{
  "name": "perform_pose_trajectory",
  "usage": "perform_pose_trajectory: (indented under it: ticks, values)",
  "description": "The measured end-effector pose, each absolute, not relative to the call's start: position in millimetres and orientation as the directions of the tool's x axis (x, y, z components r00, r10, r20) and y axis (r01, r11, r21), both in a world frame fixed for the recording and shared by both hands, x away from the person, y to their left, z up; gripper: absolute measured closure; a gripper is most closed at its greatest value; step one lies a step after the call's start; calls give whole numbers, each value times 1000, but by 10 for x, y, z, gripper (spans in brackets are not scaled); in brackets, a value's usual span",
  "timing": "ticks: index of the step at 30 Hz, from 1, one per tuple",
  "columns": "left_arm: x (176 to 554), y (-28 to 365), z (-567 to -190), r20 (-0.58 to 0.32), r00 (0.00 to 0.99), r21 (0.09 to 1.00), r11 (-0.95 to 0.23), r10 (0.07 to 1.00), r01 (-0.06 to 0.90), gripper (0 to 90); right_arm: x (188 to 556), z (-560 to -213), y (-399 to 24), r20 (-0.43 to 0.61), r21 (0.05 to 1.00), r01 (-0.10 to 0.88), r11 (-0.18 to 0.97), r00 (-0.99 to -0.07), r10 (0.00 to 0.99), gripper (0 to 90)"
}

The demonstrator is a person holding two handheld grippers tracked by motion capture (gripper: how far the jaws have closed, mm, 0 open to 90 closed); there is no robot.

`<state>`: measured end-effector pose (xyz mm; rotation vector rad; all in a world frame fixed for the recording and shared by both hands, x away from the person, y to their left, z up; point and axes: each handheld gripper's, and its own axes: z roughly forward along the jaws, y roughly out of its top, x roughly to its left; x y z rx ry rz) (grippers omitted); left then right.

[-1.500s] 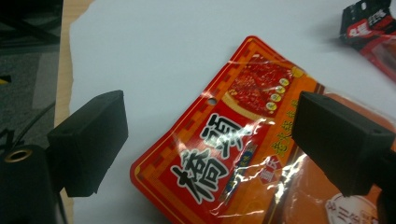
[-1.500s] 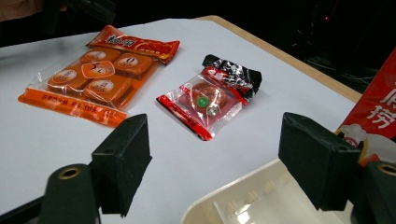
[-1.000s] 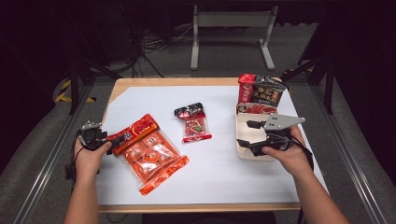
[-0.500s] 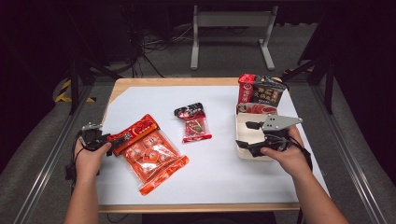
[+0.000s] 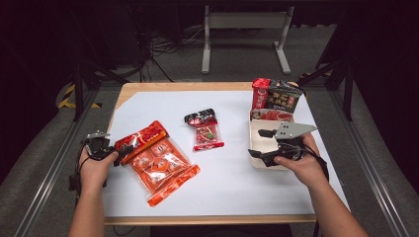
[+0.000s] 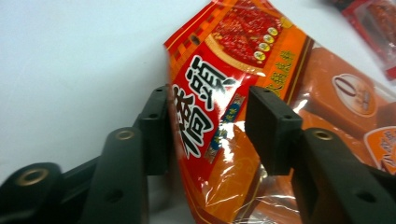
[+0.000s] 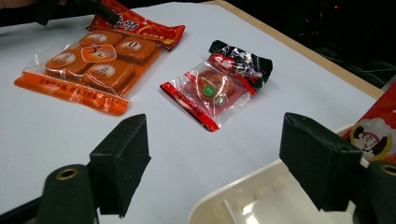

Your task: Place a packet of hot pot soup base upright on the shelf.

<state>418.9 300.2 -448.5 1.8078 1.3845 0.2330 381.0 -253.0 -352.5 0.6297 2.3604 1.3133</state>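
Jaws just closing astride the orange snack bag's [image 6: 219,126] header, seemingly not yet pinching.

Both forearms enter from six o'clock, one gripper in each hand.
The left gripper [image 5: 117,150] points toward three o'clock, its jaws just closing, partly apart; the right gripper [image 5: 260,143] points toward nine o'clock, jaws wide apart.

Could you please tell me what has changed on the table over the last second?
The left tongs have just been closing around the red header of the orange snack bag; the pads are not yet pressing. The right tongs, white tray and small red packet stayed put.
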Motion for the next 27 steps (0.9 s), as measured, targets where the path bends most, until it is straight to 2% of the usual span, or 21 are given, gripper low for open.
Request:
perform_pose_trajectory:
  ticks: [5,9,14,18,21,23,26,27]
  values:
    - [4173,2975,-4483,-343,372,703,-26,863,710,653,3805,-3532,-2489,-103,859,196,474,-840,533,246]
    - [4202,2859,-4526,-258,368,682,-101,893,724,672,3812,-3543,-2459,-98,858,197,474,-843,528,248]
    - [4210,2841,-4541,-276,364,679,-88,889,729,719,3809,-3553,-2430,-98,855,196,480,-847,522,248]
    - [4203,2795,-4540,-237,354,673,-109,905,731,843,3816,-3561,-2435,-96,854,198,481,-848,521,251]
    - [4204,2760,-4525,-217,354,668,-126,910,734,883,3818,-3562,-2437,-94,854,198,481,-851,517,276]
    - [4200,2749,-4518,-210,349,665,-128,913,736,888,3818,-3561,-2439,-90,852,199,483,-855,511,321]
    - [4197,2751,-4514,-216,345,670,-119,913,733,895,3815,-3560,-2449,-83,834,210,511,-867,491,433]
    - [4197,2751,-4514,-216,345,670,-119,913,733,896,3815,-3560,-2449,-83,834,210,511,-867,491,433]
